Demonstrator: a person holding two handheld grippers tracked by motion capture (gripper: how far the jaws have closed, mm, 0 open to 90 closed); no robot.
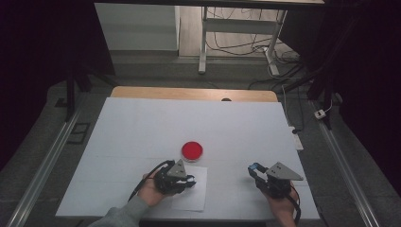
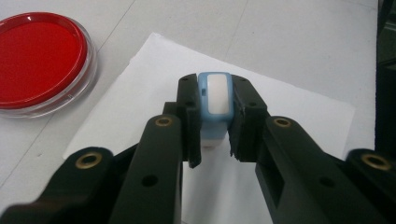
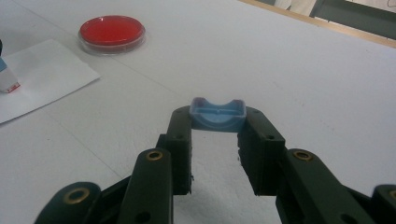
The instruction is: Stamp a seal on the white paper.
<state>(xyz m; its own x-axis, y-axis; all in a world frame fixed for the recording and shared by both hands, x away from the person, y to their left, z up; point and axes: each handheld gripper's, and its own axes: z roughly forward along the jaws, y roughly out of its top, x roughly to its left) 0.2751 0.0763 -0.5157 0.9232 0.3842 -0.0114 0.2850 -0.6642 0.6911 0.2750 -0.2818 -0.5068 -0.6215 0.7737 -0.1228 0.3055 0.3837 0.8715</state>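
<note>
Looking down the left gripper [image 2: 214, 122]: fingers clamped on a pale-blue stamp [image 2: 215, 100], white-topped, upright on white paper [image 2: 289, 107]. Right gripper [image 3: 218, 122] pinching its blue cap [image 3: 218, 114] above the tabletop [image 3: 303, 70], beside a red dish [image 3: 111, 29].

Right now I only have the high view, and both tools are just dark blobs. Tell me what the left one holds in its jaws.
Observer: The left gripper is shut on a small blue stamp with a white label on its top.
Operator: Say whether it is down on the sheet.
Observer: In the right gripper view, its red-edged foot appears to rest on the white paper.
Operator: Now report the other tool.
Observer: The right gripper is shut on a shallow blue cap, with its hollow side turned toward that gripper's camera.
</note>
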